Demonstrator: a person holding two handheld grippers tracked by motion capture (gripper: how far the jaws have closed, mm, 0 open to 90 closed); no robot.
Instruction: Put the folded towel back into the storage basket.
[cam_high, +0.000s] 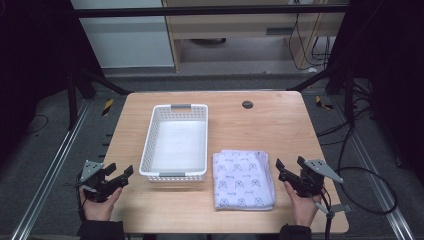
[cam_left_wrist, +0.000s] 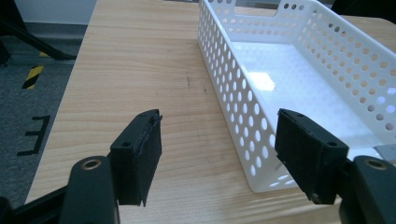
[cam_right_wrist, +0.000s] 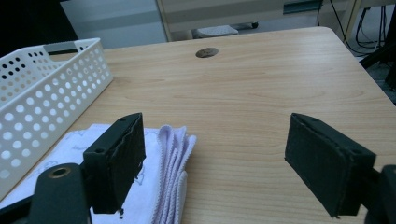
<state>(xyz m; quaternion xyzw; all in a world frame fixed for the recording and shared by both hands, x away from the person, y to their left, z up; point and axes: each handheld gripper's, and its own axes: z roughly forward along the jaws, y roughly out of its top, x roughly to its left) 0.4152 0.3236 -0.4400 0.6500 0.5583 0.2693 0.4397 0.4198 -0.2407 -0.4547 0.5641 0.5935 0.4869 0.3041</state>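
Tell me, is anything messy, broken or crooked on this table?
Nothing stands out. The white basket sits flat and empty on the wooden table, and the folded cloth lies neatly beside it, with its layers stacked evenly. The left tool and right tool are both open, holding nothing.

Both grippers (cam_high: 121, 173) (cam_high: 289, 165) wide open, empty

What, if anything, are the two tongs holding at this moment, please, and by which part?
Nothing is held. The left tongs stand open beside the white basket, and the right tongs stand open by the folded cloth, touching neither.
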